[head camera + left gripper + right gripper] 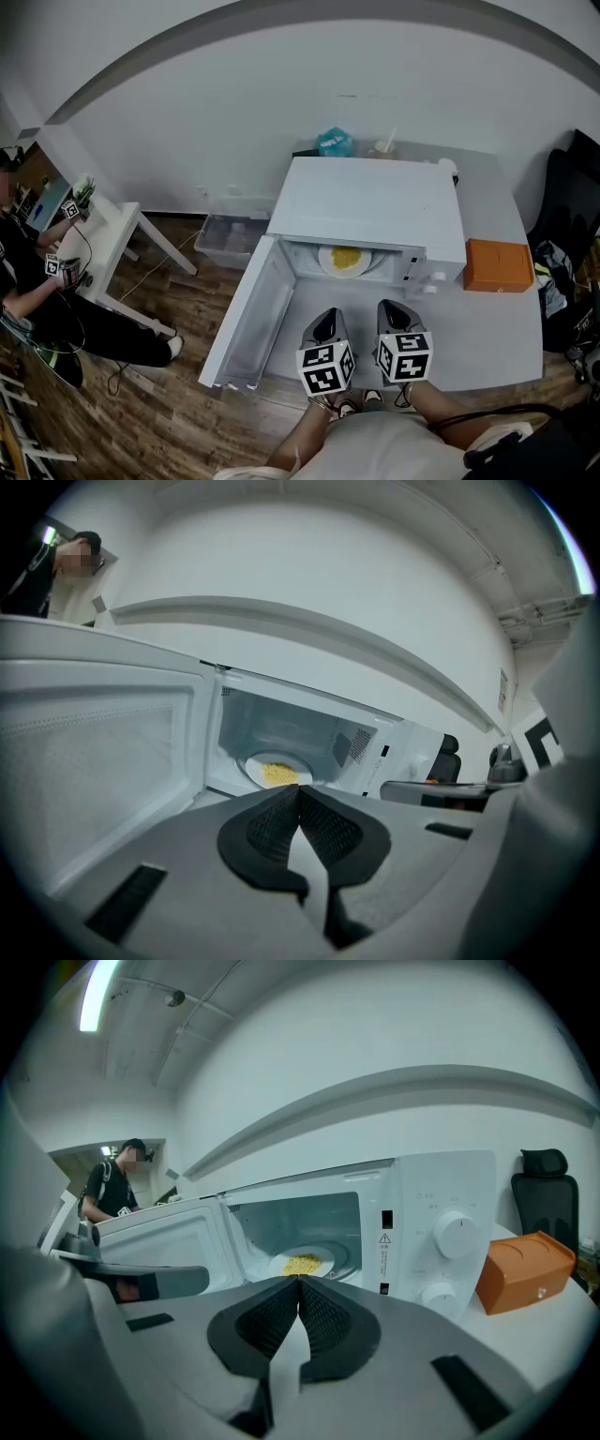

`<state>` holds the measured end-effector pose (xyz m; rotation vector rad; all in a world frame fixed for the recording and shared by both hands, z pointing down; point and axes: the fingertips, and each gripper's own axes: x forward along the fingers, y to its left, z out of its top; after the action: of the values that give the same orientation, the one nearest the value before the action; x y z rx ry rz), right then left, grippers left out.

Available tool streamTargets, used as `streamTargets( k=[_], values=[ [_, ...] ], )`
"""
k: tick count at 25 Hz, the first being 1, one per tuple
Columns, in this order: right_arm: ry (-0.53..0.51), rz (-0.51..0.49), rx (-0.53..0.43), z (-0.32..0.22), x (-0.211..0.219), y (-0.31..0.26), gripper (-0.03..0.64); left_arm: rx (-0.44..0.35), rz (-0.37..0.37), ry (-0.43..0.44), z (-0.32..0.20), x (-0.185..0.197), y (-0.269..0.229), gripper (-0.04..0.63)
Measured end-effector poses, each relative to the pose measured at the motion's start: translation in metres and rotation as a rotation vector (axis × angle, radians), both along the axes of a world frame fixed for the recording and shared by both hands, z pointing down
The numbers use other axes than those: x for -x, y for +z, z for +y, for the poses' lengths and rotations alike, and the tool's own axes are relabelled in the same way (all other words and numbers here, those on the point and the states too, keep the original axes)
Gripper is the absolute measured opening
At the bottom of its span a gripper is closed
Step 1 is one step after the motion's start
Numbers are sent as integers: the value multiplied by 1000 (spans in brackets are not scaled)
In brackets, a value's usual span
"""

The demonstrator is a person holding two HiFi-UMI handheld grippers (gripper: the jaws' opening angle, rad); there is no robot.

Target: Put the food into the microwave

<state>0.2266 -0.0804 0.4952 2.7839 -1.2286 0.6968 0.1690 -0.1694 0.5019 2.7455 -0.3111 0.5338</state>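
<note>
Your left tongs (327,325): jaws together, nothing between them, over the bench (487,333) in front of the microwave (375,202). Your right tongs (392,315): likewise pressed together, empty. Food (345,257): yellow, on a white plate (325,261) inside the microwave, door (246,319) swung open. Orange box (499,265): just beside the microwave.

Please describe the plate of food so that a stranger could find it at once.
Find the white microwave on the table; its door stands open. Inside lies a white plate with yellow food, the only thing in the cavity.
</note>
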Motion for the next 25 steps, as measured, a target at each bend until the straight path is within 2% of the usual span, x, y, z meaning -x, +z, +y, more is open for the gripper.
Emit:
streamTargets(
  k=[3,25],
  values=[
    [1,-4,-1,0,1,1,18,33,-3,2,4,1,6,5],
    [-12,-13,-14,-6,-1,0,17,-4,-19,2,1,0,0,5]
  ],
)
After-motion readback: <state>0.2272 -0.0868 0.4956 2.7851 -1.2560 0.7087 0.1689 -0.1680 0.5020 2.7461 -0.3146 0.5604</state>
